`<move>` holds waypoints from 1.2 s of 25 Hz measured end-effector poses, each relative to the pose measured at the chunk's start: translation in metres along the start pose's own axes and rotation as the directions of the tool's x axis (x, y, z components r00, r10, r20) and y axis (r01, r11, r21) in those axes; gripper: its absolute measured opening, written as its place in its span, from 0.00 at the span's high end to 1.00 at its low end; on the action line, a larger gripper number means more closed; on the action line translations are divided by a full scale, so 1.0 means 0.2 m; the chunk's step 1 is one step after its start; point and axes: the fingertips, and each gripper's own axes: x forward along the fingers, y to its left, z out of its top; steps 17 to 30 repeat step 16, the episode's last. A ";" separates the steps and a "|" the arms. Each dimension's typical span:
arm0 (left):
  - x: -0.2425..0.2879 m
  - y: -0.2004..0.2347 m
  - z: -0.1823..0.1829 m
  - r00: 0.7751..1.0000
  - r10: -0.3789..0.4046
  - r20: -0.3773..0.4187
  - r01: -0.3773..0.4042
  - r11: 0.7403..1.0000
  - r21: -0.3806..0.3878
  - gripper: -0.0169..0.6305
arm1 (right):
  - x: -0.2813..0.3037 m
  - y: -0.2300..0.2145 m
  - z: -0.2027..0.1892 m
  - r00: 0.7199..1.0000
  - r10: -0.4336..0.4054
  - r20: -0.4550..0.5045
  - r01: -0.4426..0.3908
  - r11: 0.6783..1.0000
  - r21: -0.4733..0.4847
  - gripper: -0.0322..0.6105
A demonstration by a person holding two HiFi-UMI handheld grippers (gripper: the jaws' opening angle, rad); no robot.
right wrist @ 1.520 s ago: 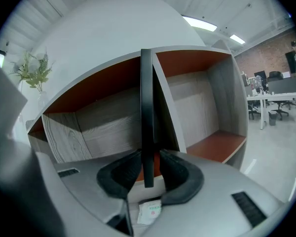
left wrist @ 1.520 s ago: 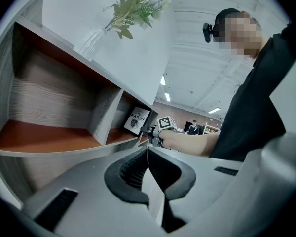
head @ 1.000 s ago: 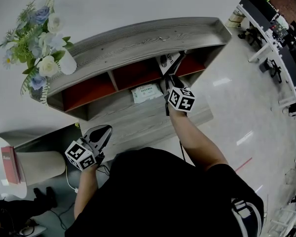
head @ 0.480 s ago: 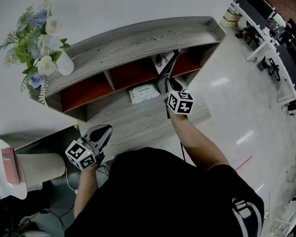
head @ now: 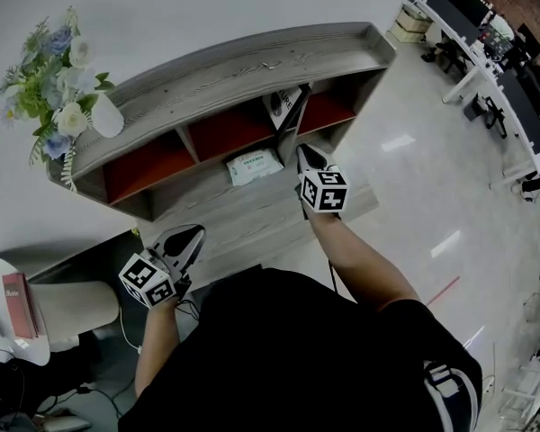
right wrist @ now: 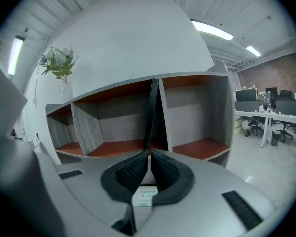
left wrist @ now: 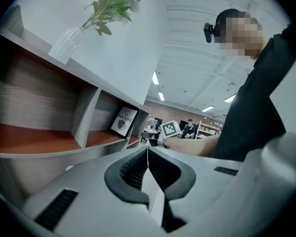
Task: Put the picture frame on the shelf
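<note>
Right tongs (right wrist: 149, 152) grip picture frame (right wrist: 152, 113) | white pack (head: 254, 165) below (divider (right wrist: 166, 117) beside)

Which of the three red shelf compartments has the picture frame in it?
The middle compartment. The picture frame stands at its right end, beside the divider; the left compartment and right compartment show only bare red floor.
</note>
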 end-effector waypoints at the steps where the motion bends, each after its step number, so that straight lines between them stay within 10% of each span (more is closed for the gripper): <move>1: 0.00 -0.01 0.00 1.000 0.001 0.001 -0.001 1.000 -0.006 0.94 | -0.02 0.00 -0.01 1.000 0.002 -0.003 -0.002 1.000 -0.006 0.90; 30: 0.01 -0.24 -0.01 1.000 -0.002 0.030 0.002 1.000 0.015 0.94 | -0.29 0.02 -0.04 1.000 0.027 0.012 -0.025 0.993 -0.119 0.92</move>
